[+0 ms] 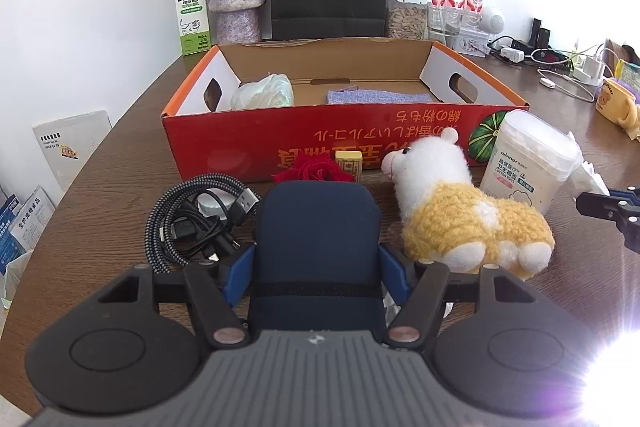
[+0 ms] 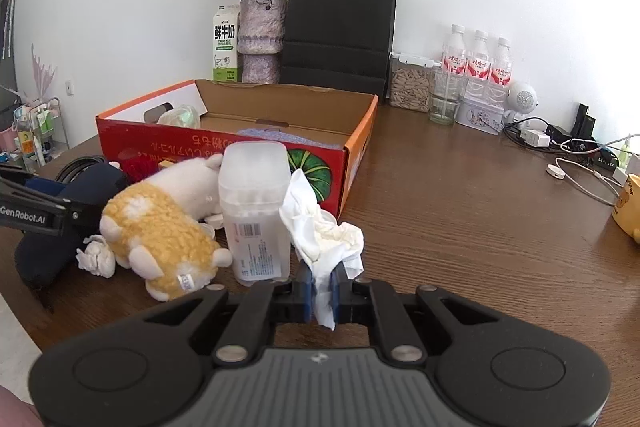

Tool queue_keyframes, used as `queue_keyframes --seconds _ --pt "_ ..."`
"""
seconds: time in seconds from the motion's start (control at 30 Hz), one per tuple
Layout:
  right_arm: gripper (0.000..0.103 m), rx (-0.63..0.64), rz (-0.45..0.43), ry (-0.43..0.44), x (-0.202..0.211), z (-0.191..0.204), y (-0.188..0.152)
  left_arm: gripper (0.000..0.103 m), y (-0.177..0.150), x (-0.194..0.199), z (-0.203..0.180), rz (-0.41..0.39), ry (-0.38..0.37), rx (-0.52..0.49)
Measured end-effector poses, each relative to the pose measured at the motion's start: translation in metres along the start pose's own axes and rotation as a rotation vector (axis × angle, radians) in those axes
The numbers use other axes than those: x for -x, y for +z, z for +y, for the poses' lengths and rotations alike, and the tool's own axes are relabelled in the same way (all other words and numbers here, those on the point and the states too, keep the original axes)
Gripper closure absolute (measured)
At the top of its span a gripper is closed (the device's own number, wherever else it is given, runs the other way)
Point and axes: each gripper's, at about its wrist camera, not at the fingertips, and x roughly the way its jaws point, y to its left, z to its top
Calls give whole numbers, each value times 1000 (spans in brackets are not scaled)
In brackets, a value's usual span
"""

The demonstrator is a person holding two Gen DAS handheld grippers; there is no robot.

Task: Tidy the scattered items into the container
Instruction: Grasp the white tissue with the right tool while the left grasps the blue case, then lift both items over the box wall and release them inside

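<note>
pinching a crumpled tissue (image 2: 320, 227), the right gripper (image 2: 321, 293) sits just off the box's (image 2: 352, 155) near right corner; left gripper (image 1: 316, 267) straddles the navy pouch (image 1: 316, 227).

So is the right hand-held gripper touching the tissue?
Touching. The right wrist view shows the right hand-held gripper shut on the white tissue, pinched between both pads.

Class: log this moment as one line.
left gripper: closing round navy case | right gripper: shut on tissue | box: both outside
</note>
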Motion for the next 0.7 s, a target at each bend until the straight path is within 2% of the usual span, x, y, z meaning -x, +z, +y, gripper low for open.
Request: queue_keyframes --seconds 0.27,0.7 --pt "95 17 -48 -18 15 5 11 38 4 16 4 -50 -34 7" --pt "95 33 -136 -1 18 18 45 38 24 33 16 -150 -41 42"
